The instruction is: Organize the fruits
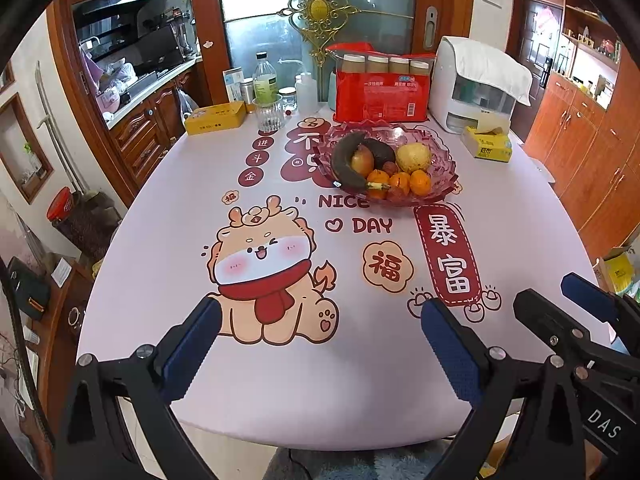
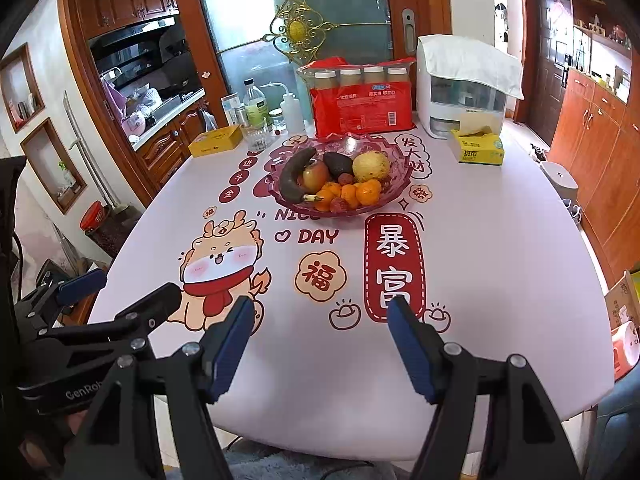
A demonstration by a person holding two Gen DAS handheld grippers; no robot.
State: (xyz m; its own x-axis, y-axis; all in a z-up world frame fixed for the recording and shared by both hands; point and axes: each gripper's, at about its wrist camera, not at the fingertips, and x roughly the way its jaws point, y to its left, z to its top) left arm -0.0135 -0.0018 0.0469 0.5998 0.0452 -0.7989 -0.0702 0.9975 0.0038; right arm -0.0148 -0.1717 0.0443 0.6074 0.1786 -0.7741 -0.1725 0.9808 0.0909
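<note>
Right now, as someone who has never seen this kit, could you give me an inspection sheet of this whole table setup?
Surface: table under a pale cloth printed with a cartoon dragon; near half bare.
Job's things: glass fruit bowl holding a blackened banana, an avocado, an apple, a yellow pear and small oranges, all inside it.
Clutter: at the far edge, red cup pack, white appliance, two yellow tissue boxes, bottles.
Grippers: left gripper and right gripper both open, empty, over the near edge.
Cables: one dark cable at the floor, below the table edge.
Surroundings: kitchen to the left, wooden cabinets to the right.
</note>
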